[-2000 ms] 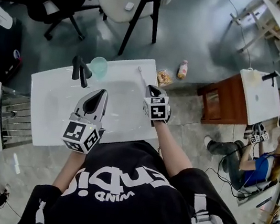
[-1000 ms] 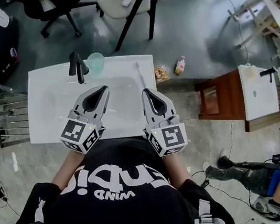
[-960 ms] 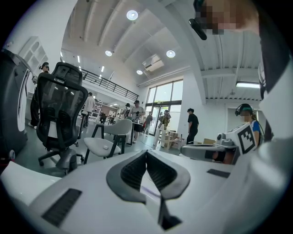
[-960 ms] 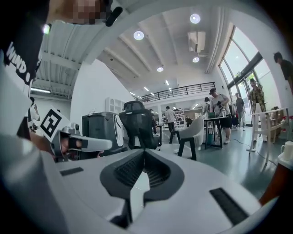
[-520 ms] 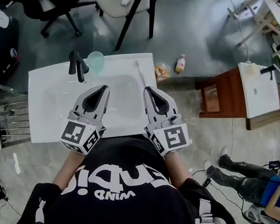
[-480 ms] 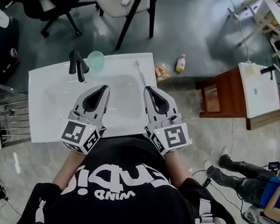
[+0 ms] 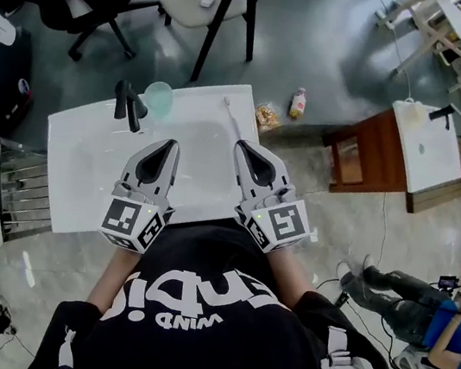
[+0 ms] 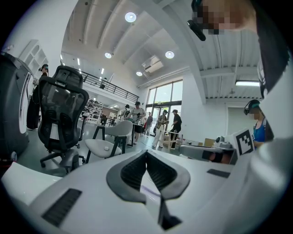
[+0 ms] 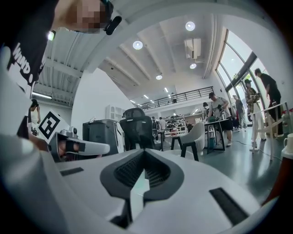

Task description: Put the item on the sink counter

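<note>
Sink counter [image 7: 67,196]: one, white, below both grippers.
Faucet [image 7: 129,107]: one, black, at the counter's far left.
Cup [image 7: 158,99]: one, pale green, just beside the faucet.
Left gripper [image 7: 167,148] [image 8: 146,153]: jaws closed tip to tip, holding nothing.
Toothbrush [image 7: 233,120]: one, lying on the counter's far right part, apart from both grippers.
Right gripper [image 7: 244,146] [image 9: 144,151]: jaws pressed together, empty.

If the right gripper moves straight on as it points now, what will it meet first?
Likely the toothbrush on the sink counter, just beyond the right gripper; height is unclear, so it might pass above.
</note>
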`<state>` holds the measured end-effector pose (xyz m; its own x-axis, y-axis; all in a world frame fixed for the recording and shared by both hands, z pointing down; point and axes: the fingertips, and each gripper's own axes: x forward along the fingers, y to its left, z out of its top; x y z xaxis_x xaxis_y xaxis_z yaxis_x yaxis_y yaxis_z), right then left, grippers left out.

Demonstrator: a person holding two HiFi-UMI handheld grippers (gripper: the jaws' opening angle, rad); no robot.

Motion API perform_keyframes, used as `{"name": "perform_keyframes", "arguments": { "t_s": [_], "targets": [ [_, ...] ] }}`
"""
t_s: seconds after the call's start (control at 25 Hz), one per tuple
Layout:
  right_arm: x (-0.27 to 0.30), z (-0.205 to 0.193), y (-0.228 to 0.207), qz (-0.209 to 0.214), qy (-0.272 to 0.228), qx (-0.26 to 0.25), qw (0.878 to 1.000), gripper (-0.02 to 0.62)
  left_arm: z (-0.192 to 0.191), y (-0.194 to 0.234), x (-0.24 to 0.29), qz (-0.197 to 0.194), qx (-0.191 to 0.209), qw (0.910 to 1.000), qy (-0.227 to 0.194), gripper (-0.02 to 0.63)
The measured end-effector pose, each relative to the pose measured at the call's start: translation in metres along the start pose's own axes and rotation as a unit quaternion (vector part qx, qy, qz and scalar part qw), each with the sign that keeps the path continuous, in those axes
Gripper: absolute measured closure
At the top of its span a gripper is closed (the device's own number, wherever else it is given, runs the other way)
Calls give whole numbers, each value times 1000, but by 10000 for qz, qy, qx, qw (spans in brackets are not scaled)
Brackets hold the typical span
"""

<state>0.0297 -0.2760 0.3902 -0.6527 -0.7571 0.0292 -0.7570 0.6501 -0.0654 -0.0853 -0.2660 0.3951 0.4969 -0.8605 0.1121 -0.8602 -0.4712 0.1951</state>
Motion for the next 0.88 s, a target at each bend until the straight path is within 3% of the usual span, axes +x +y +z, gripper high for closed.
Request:
{"name": "perform_keyframes", "arguments": {
  "t_s": [0.88],
  "targets": [
    [-3,3,9,83,-25,44,10000,577,1,-3,-7,18,0,10000,-22,586]
  ]
}}
